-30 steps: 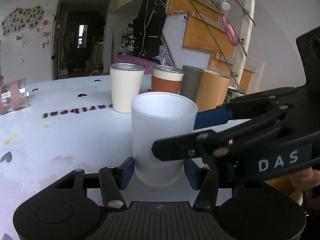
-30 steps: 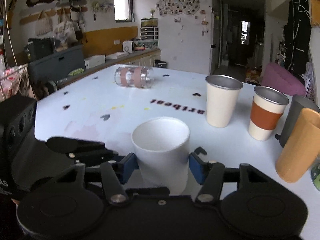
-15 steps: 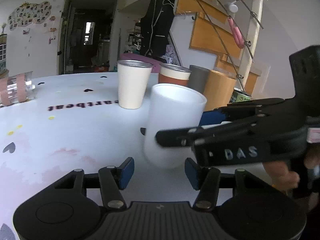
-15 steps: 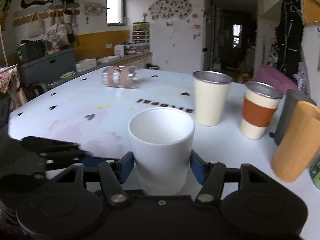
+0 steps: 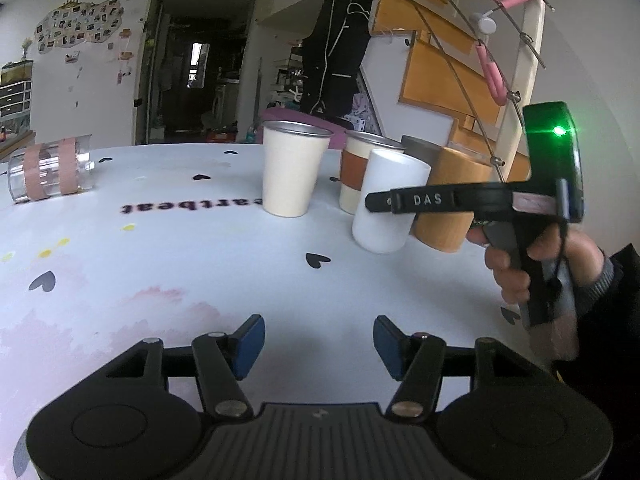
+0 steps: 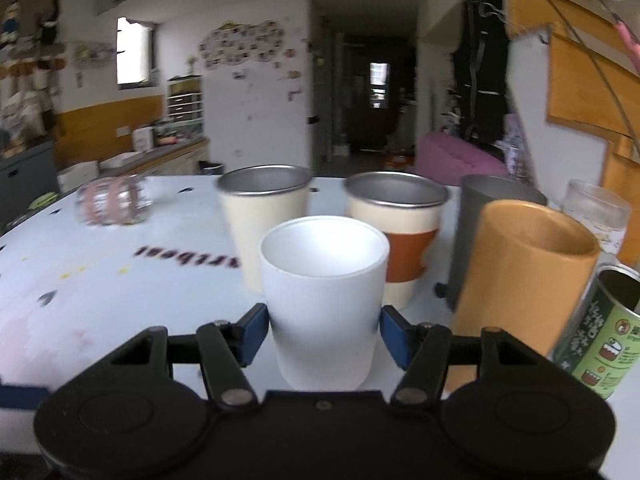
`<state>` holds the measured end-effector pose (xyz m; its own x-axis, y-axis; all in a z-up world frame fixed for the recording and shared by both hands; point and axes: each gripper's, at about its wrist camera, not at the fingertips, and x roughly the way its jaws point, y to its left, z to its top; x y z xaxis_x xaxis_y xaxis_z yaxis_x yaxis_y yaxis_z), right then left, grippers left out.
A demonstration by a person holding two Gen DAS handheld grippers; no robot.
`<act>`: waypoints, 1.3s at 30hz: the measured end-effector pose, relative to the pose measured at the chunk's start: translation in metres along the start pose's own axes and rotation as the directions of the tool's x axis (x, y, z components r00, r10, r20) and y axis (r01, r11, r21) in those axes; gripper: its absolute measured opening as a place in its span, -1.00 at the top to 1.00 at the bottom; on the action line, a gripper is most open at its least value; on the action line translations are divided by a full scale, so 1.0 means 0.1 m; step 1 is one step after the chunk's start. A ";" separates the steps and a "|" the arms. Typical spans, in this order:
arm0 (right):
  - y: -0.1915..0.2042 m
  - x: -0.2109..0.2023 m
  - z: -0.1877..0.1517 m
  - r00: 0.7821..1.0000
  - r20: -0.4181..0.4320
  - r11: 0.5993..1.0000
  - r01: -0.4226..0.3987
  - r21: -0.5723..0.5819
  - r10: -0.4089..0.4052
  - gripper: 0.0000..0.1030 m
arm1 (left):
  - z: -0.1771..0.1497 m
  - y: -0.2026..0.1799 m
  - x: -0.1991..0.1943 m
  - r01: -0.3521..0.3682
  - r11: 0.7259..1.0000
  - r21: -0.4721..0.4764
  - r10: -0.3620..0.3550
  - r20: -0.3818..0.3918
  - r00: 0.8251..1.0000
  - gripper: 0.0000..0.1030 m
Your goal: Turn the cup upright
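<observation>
The white cup (image 6: 324, 300) stands mouth up between the blue pads of my right gripper (image 6: 322, 326), which is shut on it. In the left wrist view the same cup (image 5: 388, 204) is held a little above the table, slightly tilted, next to the row of cups, with the right gripper's finger across it. My left gripper (image 5: 318, 344) is open and empty, low over the white table (image 5: 200, 280). A clear glass with pink bands (image 5: 48, 168) lies on its side at the far left; it also shows in the right wrist view (image 6: 114, 204).
A cream cup (image 5: 292, 172), a cup with an orange band (image 5: 356, 172), a grey cup (image 6: 492, 232) and an orange cup (image 6: 524, 280) stand upright in a row. A green can (image 6: 600, 328) and a clear jar (image 6: 596, 208) stand at the right.
My right gripper has carried the white cup away from my left gripper toward the row of cups. The left gripper stays open and now has nothing between its pads.
</observation>
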<state>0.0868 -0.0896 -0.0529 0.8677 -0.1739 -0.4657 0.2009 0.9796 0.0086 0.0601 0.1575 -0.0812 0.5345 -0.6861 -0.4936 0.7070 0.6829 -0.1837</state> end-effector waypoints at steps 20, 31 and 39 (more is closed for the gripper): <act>-0.12 -0.51 0.03 0.998 0.068 0.996 -0.019 0.089 0.013 -0.65 | 0.24 -0.07 -0.22 -0.118 0.992 -0.041 0.120 0.041 0.992 -0.43; -0.22 -1.38 -0.08 0.991 0.127 0.996 0.021 0.089 -0.032 -0.71 | 0.44 -0.26 -0.57 -0.231 0.969 -0.092 0.239 0.090 0.967 -0.71; -0.23 -1.70 -0.23 0.988 0.124 0.993 0.083 0.083 -0.093 -0.91 | 0.42 -0.47 -0.69 -0.260 0.962 -0.088 0.269 0.111 0.957 -0.91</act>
<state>-0.0760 -0.0801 0.0063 0.8949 -0.2756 -0.3510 0.3096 0.9499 0.0435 0.0093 0.1619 -0.0033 0.7531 -0.5005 -0.4270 0.5001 0.8572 -0.1228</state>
